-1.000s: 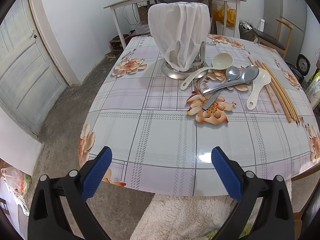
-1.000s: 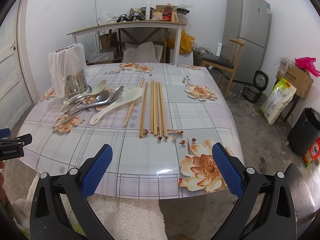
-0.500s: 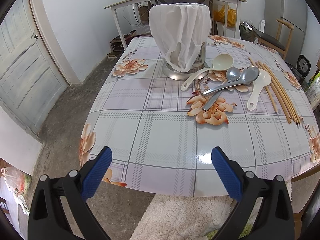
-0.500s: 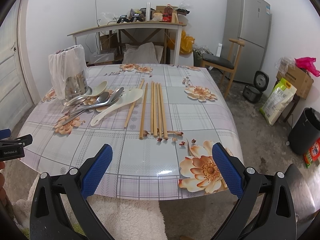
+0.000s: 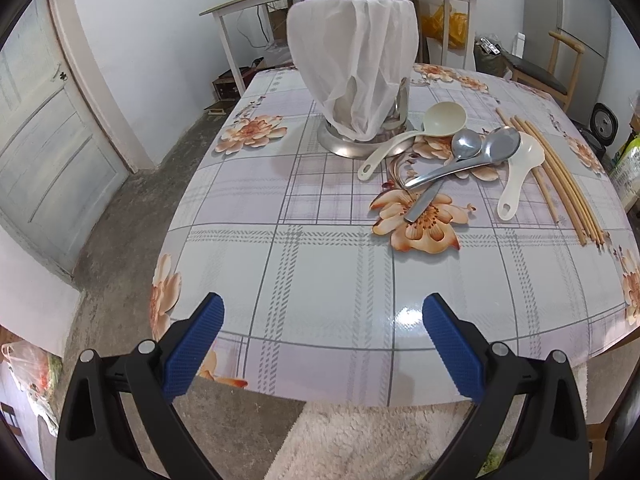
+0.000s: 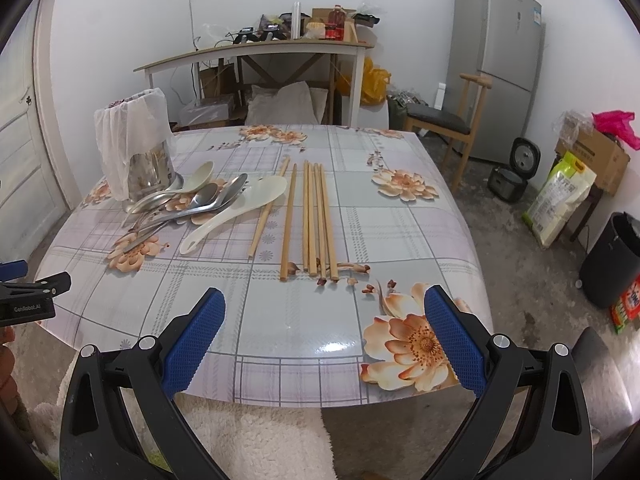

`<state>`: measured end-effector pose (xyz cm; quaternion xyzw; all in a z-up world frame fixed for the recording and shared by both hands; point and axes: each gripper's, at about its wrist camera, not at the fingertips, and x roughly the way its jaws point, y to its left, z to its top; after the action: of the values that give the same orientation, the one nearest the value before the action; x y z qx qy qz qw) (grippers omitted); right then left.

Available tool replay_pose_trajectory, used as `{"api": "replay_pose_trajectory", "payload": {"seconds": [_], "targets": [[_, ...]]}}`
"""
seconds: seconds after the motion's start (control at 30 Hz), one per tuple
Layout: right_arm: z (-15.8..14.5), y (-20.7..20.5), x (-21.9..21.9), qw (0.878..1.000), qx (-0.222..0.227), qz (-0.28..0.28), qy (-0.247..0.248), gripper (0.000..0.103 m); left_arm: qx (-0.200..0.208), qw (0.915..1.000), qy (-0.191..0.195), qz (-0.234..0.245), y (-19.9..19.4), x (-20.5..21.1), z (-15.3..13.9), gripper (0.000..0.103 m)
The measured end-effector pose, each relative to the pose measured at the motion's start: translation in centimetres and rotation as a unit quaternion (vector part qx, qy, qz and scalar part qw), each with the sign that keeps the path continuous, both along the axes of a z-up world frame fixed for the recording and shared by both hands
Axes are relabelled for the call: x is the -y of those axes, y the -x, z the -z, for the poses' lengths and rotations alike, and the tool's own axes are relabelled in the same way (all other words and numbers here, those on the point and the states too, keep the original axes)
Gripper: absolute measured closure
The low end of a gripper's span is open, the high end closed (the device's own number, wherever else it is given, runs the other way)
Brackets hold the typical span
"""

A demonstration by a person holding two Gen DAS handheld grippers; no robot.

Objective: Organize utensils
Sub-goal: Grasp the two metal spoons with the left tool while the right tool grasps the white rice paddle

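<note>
A steel utensil holder (image 5: 362, 142) draped with a white cloth (image 5: 354, 56) stands at the far left of the table; it also shows in the right wrist view (image 6: 150, 174). Beside it lie white plastic spoons (image 5: 520, 176) (image 6: 236, 214), metal spoons (image 5: 460, 166) (image 6: 188, 210) and several wooden chopsticks (image 5: 560, 184) (image 6: 314, 220). My left gripper (image 5: 322, 344) is open and empty over the table's near edge. My right gripper (image 6: 322, 344) is open and empty at the near edge, short of the chopsticks.
The table (image 6: 304, 320) has a glossy floral cloth. Behind it stand a wooden side table (image 6: 256, 52), a chair (image 6: 448, 116) and a fridge (image 6: 500, 64). A door (image 5: 44, 140) is at the left. A fluffy rug (image 6: 256, 440) lies below the near edge.
My left gripper has drifted slightly forward towards the table. The right gripper and the utensils have hardly moved.
</note>
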<state>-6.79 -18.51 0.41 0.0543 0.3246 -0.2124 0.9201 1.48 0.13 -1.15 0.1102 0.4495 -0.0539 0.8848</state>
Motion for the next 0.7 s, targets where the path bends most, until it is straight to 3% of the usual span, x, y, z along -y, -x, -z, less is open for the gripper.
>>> {"api": "replay_pose_trajectory", "payload": {"seconds": [0.37,0.6,0.7], "targets": [[0.2,-3.6,0.4,0.999,0.007,-0.021,-0.038,0.008,0.001,0.9999,-0.001,0.014,-3.9,0.5,0.8,0.006],[0.2,-6.9,0.3,0.996,0.01,-0.05,-0.073,0.008,0.01,0.9954,0.067,0.067,-6.8,0.6,0.8,0.006],[0.3,-8.3,0.6,0.994,0.011,-0.059,-0.091,0.009,0.019,0.9871,0.125,0.099,-7.8,0.6,0.3,0.006]]}}
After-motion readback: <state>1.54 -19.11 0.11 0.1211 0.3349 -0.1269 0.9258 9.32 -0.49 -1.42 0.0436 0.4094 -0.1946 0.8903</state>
